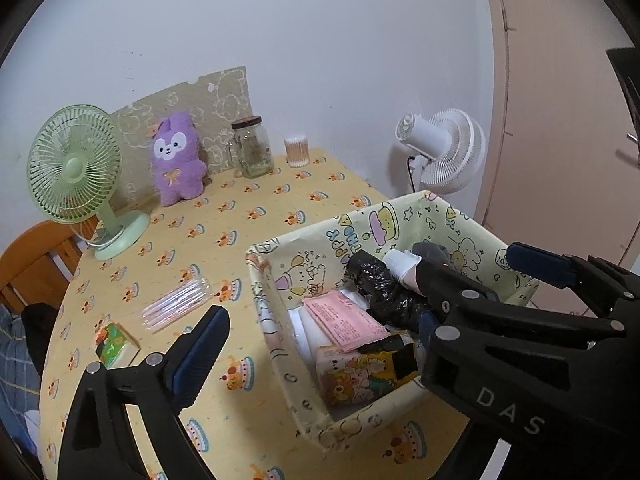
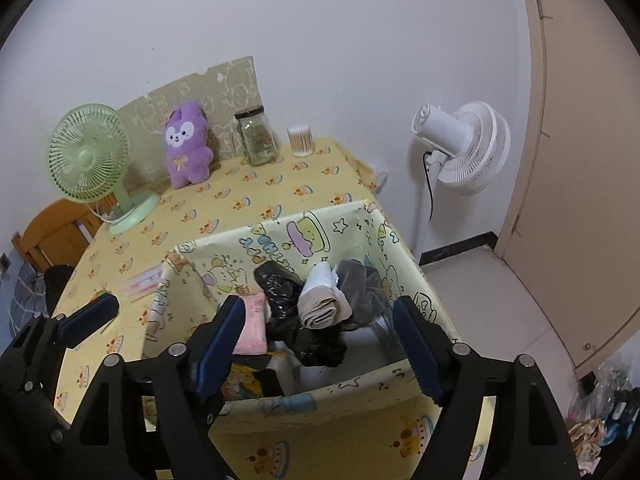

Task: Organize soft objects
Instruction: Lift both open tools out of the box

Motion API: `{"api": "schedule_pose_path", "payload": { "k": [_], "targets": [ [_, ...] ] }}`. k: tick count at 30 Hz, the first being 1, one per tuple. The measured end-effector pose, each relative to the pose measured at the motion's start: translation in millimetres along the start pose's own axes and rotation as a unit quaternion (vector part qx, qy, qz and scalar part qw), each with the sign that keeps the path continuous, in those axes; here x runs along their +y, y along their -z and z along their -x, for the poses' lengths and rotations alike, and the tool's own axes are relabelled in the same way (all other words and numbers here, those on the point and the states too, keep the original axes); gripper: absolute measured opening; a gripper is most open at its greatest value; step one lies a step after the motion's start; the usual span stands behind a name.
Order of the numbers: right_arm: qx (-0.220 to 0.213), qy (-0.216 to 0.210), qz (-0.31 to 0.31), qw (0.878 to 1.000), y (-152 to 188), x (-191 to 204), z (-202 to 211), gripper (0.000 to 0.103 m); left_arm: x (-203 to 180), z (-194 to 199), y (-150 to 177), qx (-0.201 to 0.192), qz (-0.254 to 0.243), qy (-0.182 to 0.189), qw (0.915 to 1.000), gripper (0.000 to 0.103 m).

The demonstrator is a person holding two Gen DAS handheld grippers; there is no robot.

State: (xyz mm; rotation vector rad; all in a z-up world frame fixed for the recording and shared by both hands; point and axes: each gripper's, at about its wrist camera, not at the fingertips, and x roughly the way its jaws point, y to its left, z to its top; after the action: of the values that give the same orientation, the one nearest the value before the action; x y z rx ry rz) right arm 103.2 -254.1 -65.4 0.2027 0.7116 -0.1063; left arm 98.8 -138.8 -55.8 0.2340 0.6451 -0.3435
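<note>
Cartoon-print storage box (image 2: 304, 400) at frame centre, holding rolled towel (image 2: 320, 300), black plastic bag (image 2: 284, 292), pink pack (image 2: 252, 324). Right gripper (image 2: 324, 344) spread wide, empty, over box. Left gripper (image 1: 400, 312) wide too, lower frame.

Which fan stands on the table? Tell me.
The green fan stands on the yellow tablecloth, left of the purple plush; the white fan stands on the floor.

green fan (image 1: 74, 172) – glass jar (image 1: 253, 147) – white fan (image 2: 466, 148)

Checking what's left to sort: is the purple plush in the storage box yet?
No, the purple plush stands on the table by the wall, apart from the storage box.
</note>
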Motion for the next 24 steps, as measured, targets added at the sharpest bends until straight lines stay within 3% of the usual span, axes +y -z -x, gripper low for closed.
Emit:
{"api": "schedule_pose_path", "payload": {
  "k": [12,24],
  "targets": [
    [-0.037,-0.006,0.01,0.999,-2,24,29,0.096,24,30,0,-0.031,0.021,-0.011,0.9992,0.102],
    [-0.072,-0.018,0.037,0.997,-6,64,54,0.098,56,55,1,-0.055,0.04,-0.015,0.9976,0.103]
  ]
}}
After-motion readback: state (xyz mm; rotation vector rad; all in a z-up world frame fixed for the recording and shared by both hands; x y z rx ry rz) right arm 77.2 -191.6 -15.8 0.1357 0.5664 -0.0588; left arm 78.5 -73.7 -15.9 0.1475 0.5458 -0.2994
